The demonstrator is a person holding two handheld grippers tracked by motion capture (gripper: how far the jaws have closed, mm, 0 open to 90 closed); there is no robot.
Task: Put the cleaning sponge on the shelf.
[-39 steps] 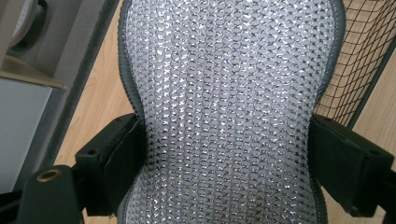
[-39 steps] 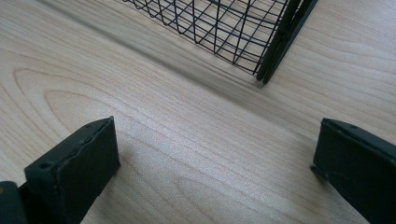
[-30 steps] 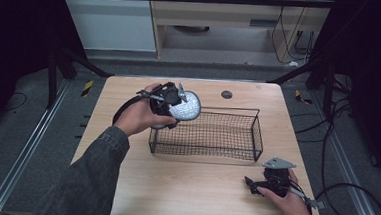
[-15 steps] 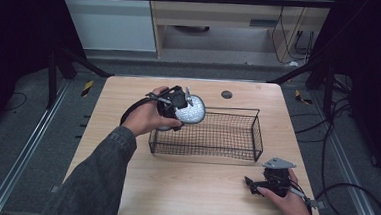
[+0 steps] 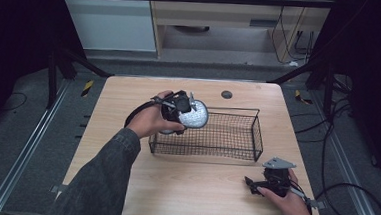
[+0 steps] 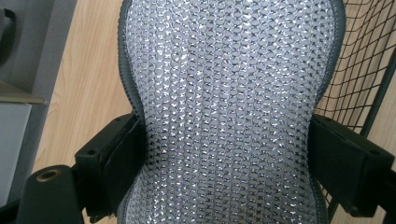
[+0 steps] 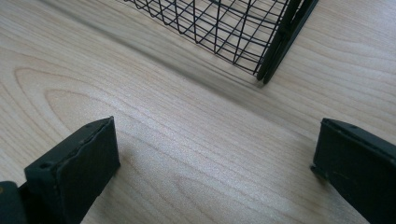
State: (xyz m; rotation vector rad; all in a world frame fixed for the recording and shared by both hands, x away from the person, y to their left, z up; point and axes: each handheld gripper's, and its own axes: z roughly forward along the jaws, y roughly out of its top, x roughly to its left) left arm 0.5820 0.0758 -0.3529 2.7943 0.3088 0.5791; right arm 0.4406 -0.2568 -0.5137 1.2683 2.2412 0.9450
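Since a second ago our left gripper [image 5: 190,115] has carried the silver mesh-covered item [image 5: 194,115] rightward and somewhat lower: it sat short of the black wire basket [image 5: 254,134] at the start and now hangs over the basket's left end, above the rim, not yet inside. In the left gripper view the fingers [image 6: 114,156] are clenched on the item [image 6: 229,107], pinching its narrow waist from both sides; the basket's wire wall [image 6: 369,70] shows just to the right of it.

Our right gripper [image 5: 266,185] rests on the table [image 5: 129,98] at the near right corner, same place as before. Its fingers [image 7: 74,170] are released, spread wide with bare wood between them, the basket's corner [image 7: 275,51] ahead.

We judge the work to be placing the item into the basket, now at the lowering stage. Release has not begun.

Writing: none readable. The item's surface is a woven glittery mesh with a dark grey border, no label or brand seen. A small dark round disc [image 5: 226,94] lies on the table beyond the basket, unmarked as far as we can tell.
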